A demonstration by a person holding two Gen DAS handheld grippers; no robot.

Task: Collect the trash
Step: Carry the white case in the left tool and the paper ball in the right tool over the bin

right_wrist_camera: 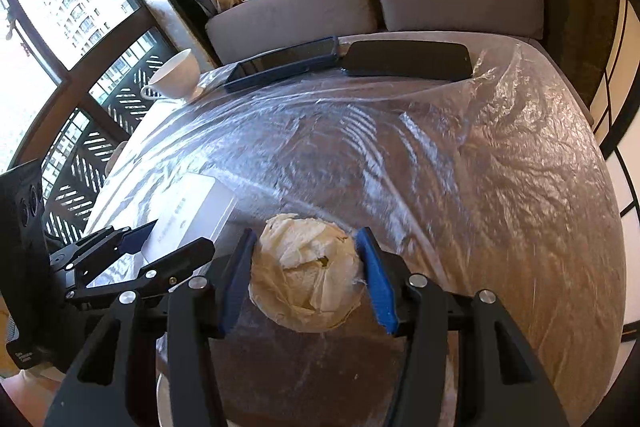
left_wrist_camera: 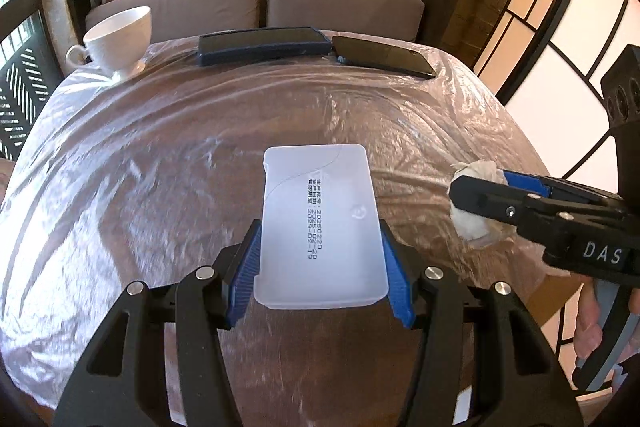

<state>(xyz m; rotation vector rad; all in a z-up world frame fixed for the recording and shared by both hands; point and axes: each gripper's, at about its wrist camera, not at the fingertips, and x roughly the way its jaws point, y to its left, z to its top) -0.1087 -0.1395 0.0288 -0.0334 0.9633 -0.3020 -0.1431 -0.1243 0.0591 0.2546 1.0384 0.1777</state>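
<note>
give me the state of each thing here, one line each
left gripper: shut on the white plastic box
white plastic box: held, printed side up
right gripper: shut on the crumpled tissue ball
crumpled tissue ball: held between the pads
white teacup: upright on the table, contents not visible
two phones: lying flat, screens dark
clear plastic sheet: spread over the table, wrinkled

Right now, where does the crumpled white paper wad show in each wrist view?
Left wrist view: the crumpled white paper wad is at right of centre, clamped in the right tool.
Right wrist view: lower centre, between the blue pads.
Shared landmark: white ceramic cup.
</note>
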